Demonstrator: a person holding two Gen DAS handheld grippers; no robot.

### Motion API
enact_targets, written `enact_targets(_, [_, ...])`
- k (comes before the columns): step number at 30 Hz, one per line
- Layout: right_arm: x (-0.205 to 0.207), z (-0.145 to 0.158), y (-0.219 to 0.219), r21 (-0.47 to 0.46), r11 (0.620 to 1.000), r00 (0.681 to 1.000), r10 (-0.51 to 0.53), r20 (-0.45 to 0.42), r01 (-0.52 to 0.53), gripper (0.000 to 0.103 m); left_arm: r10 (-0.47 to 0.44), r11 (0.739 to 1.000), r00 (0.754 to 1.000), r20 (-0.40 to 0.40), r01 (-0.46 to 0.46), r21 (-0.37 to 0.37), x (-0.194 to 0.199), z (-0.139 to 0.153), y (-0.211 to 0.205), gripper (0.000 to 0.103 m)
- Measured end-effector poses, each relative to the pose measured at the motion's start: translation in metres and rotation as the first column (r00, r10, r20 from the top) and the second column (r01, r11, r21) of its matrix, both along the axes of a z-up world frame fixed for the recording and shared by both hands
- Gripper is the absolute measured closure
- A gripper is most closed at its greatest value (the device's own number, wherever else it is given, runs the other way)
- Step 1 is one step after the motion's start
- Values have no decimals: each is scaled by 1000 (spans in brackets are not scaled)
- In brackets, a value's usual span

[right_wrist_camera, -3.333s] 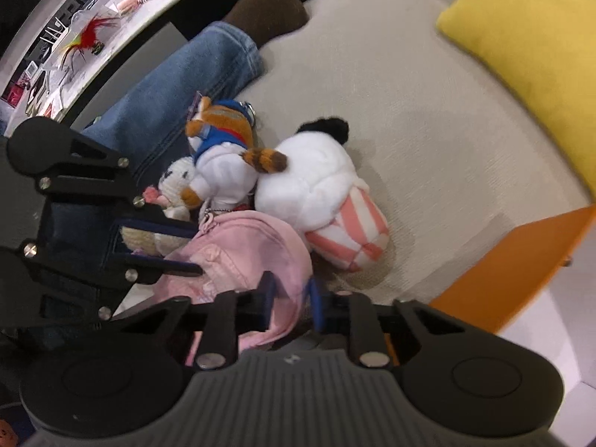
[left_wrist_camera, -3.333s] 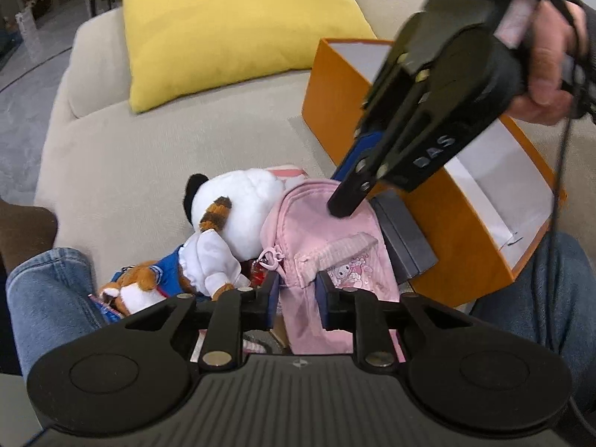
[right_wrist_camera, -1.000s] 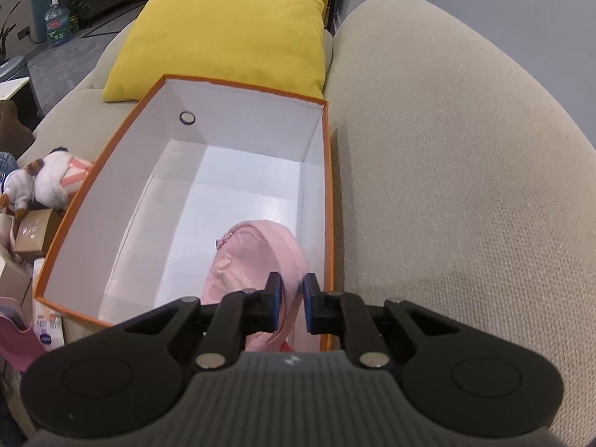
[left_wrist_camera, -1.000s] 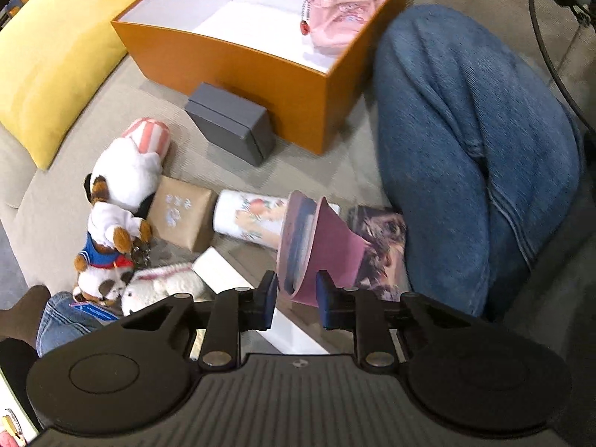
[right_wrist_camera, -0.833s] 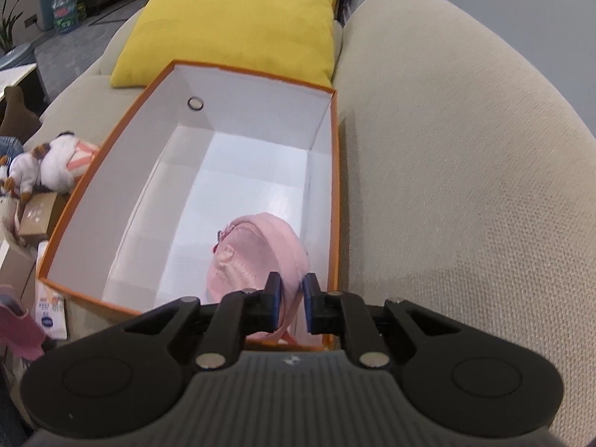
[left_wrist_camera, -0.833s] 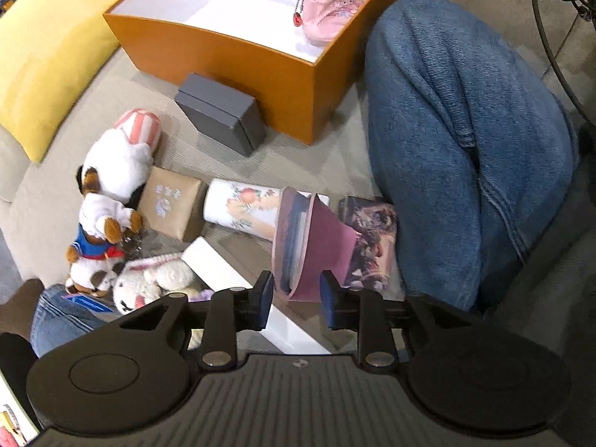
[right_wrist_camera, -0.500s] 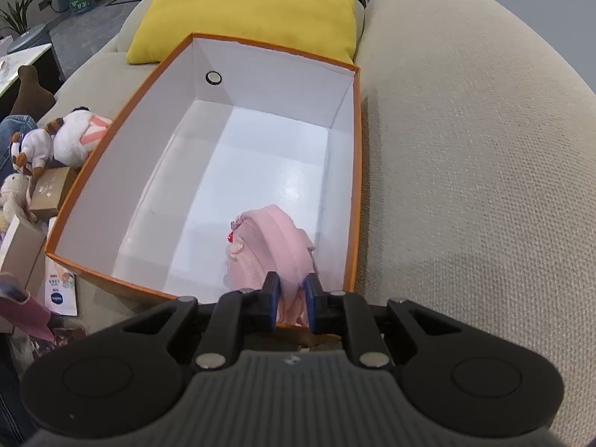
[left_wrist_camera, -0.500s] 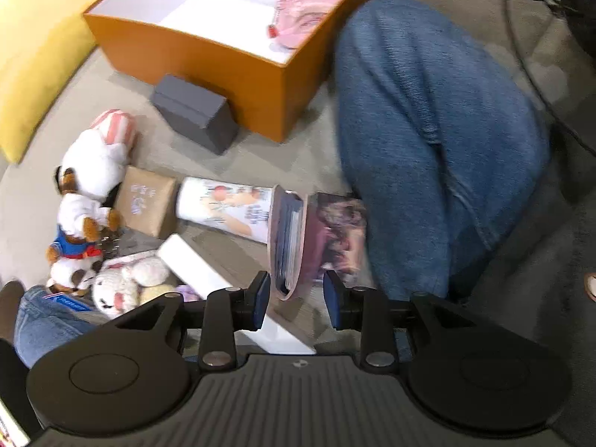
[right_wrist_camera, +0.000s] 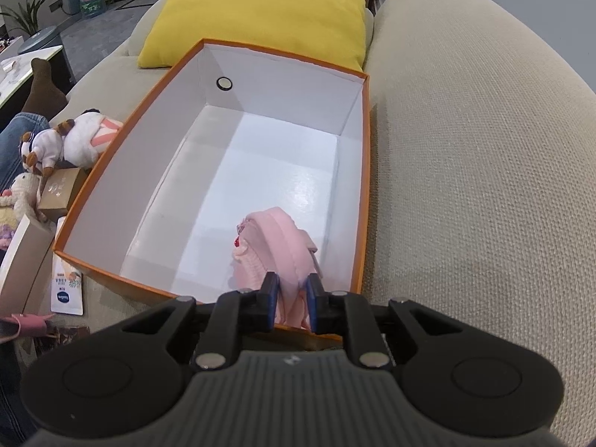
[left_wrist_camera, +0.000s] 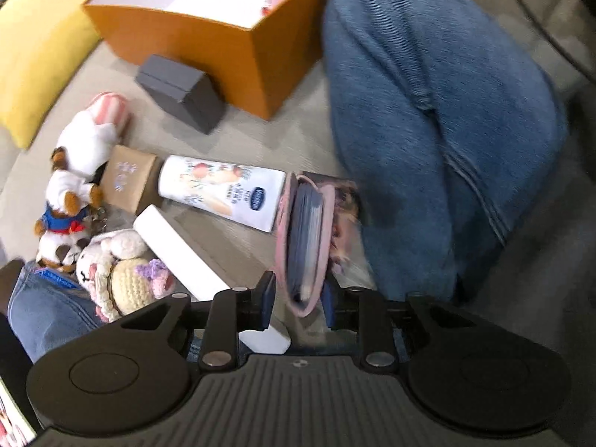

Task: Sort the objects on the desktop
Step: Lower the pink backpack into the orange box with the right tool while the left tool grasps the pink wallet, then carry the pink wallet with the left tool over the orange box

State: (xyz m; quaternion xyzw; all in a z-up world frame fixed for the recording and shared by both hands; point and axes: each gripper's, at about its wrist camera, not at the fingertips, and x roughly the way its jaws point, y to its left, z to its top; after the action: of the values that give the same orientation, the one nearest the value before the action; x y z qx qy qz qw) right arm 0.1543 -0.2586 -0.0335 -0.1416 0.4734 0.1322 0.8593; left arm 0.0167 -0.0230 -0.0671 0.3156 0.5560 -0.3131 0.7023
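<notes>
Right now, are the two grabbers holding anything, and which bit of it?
The right gripper has the pink backpack's top between its just-opening jaws, over the orange box. The left gripper straddles the pink book's lower edge; no firm pinch shows.

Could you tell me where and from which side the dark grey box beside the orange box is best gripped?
I would take the dark grey box from above, jaws across its narrower width. It lies flat on the sofa cushion with flat, parallel side faces. Its top is clear, and the orange box crowds one side, so a sideways approach looks awkward.
</notes>
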Motion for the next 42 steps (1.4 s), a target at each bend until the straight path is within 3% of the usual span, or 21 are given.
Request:
enact_targets(8, [5, -2, -3, 10, 1000, 999, 14, -40, -13, 84, 42, 998, 998, 41, -40, -43, 11, -5, -17, 75])
enact_targets(9, [5, -2, -4, 11, 1000, 999, 14, -49, -14, 81, 53, 997, 998, 40, -50, -54, 14, -5, -16, 78])
enact_targets(12, [8, -1, -6, -2, 1000, 999, 19, -51, -19, 62, 93, 993, 995, 48, -89, -82, 15, 0, -12, 82])
enact_targets(16, [19, 3, -8, -5, 999, 998, 38, -43, -38, 55, 174, 975, 983, 53, -165, -147, 17, 15, 2, 83])
enact_targets(20, [37, -2, -11, 66, 997, 996, 41, -82, -35, 58, 259, 943, 963, 76, -235, -235, 24, 47, 13, 83])
enact_targets(21, [39, -3, -11, 85, 996, 995, 36, -96, -28, 75, 280, 933, 956, 88, -249, -260, 27, 58, 15, 83])
enact_targets(24, [36, -2, -10, 86, 996, 996, 4, -86, 4, 78, 341, 894, 931, 127, -280, -348, 40, 93, 13, 83])
enact_targets(29, [30, 11, -24, 131, 977, 985, -163, -60, 170, 78, 409, 842, 901, 147, -310, -441, 72, 126, -19, 83])
enact_targets(33, [29, 16, -31, 155, 953, 966, -253, -60, 259, 79, 442, 809, 893, 81, -358, -466, 107, 118, -57, 83])
enact_targets(42, [33, 5, -36, 167, 941, 956, -285, -74, 294, 79, 497, 787, 865, -67, -482, -384, 155, 54, -122, 83])
